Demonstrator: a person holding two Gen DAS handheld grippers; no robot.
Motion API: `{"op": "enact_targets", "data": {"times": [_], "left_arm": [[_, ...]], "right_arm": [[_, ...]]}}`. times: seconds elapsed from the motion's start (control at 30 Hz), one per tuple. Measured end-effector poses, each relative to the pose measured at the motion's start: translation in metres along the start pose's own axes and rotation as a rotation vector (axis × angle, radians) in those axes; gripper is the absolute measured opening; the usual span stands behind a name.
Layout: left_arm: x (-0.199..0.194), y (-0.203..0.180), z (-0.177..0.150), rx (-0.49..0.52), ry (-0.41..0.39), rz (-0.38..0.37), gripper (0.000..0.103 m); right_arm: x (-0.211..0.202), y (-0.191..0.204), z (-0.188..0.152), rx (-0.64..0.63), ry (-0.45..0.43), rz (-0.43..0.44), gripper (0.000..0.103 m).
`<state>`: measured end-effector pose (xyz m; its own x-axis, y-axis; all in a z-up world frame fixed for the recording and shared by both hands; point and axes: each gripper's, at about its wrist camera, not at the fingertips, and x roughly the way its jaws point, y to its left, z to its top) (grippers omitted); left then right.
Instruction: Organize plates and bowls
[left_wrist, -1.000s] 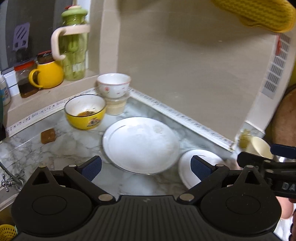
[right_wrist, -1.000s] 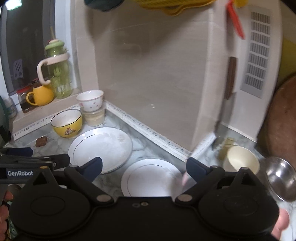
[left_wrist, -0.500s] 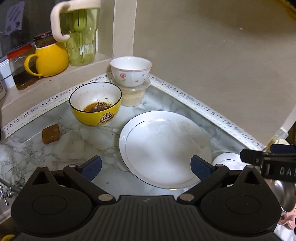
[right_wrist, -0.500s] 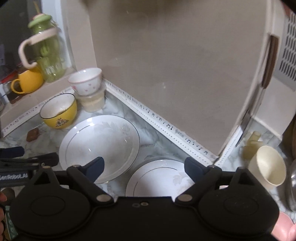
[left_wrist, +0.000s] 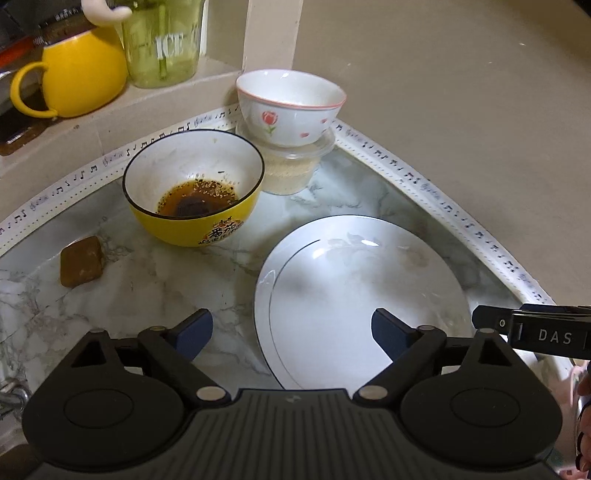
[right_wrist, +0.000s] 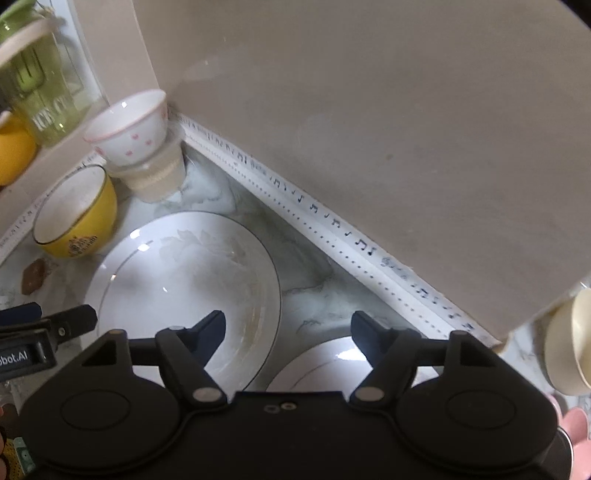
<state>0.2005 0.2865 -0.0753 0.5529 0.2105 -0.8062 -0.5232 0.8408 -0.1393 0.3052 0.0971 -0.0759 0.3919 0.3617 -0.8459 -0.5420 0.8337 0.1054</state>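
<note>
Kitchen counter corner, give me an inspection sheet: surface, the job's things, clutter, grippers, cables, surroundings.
Surface: marble counter, bare patches, no spills seen.
Job's things: large white plate flat on the counter; small white plate beside it, partly hidden; yellow bowl holding brown sauce residue; tulip bowl stacked on a clear plastic container; cream cup at the right.
Clutter: brown block near the yellow bowl.
Grippers: left gripper closing, over the large plate's edge, nothing gripped; right gripper closing, empty.
Cables: nothing seen.
Surroundings: beige wall, music-note trim, ledge with yellow mug and green jug.
</note>
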Motion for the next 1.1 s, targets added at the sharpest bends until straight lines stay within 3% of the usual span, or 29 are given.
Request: {"op": "enact_targets", "data": {"times": [0.03, 0.13, 0.3, 0.37, 0.43, 0.53, 0.7, 0.77, 0.97, 1.1], "left_arm": [[0.004, 0.002, 0.002, -0.007, 0.004, 0.001, 0.088], [0.016, 0.009, 0.006, -0.038, 0.045, -0.012, 0.07], [0.028, 0.017, 0.01, -0.065, 0.069, -0.016, 0.069], [0.033, 0.02, 0.012, -0.074, 0.082, -0.022, 0.057], [0.037, 0.022, 0.012, -0.083, 0.094, -0.03, 0.053], [0.042, 0.023, 0.012, -0.091, 0.11, -0.045, 0.037], [0.045, 0.026, 0.013, -0.121, 0.117, -0.05, 0.033], [0.046, 0.028, 0.013, -0.128, 0.12, -0.046, 0.026], [0.048, 0.035, 0.01, -0.137, 0.12, -0.043, 0.012], [0.048, 0.037, 0.007, -0.146, 0.12, -0.044, 0.009]], "right_arm": [[0.005, 0.0, 0.002, 0.0, 0.011, 0.003, 0.07], [0.017, -0.003, 0.008, 0.031, 0.058, 0.048, 0.057], [0.025, -0.004, 0.011, 0.031, 0.08, 0.063, 0.048], [0.028, -0.006, 0.013, 0.044, 0.091, 0.072, 0.043], [0.032, -0.007, 0.015, 0.047, 0.095, 0.085, 0.038], [0.036, -0.008, 0.014, 0.048, 0.109, 0.086, 0.03], [0.041, -0.012, 0.014, 0.073, 0.124, 0.114, 0.019], [0.042, -0.013, 0.014, 0.084, 0.132, 0.13, 0.015], [0.044, -0.011, 0.014, 0.086, 0.133, 0.13, 0.01], [0.043, -0.013, 0.012, 0.08, 0.127, 0.137, 0.009]]}}
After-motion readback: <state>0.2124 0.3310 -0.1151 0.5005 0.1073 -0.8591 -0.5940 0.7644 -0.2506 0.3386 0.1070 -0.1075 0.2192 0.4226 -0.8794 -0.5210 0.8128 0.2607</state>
